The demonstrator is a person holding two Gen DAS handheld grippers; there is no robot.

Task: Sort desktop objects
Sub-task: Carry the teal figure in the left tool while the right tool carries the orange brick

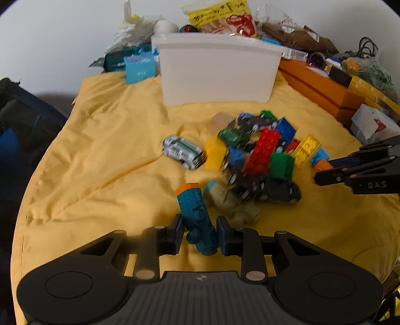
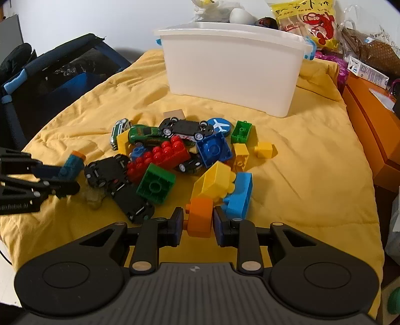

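A heap of toy cars and building blocks lies on a yellow cloth (image 1: 105,160), with a long red brick (image 1: 262,152) in its middle. My left gripper (image 1: 199,233) is shut on a teal toy with an orange cap (image 1: 196,215), just left of the heap; the toy also shows in the right wrist view (image 2: 72,163). My right gripper (image 2: 197,222) is shut on an orange block (image 2: 200,217) at the heap's near edge, beside a light blue block (image 2: 238,195). A white plastic bin (image 2: 232,67) stands behind the heap.
A silver toy car (image 1: 183,152) lies apart, left of the heap. An olive soft figure (image 1: 232,202) lies by the left gripper. Orange boxes (image 1: 322,90) line the right side. Snack bags (image 1: 222,16) stand behind the bin. A dark bag (image 2: 62,72) lies left of the cloth.
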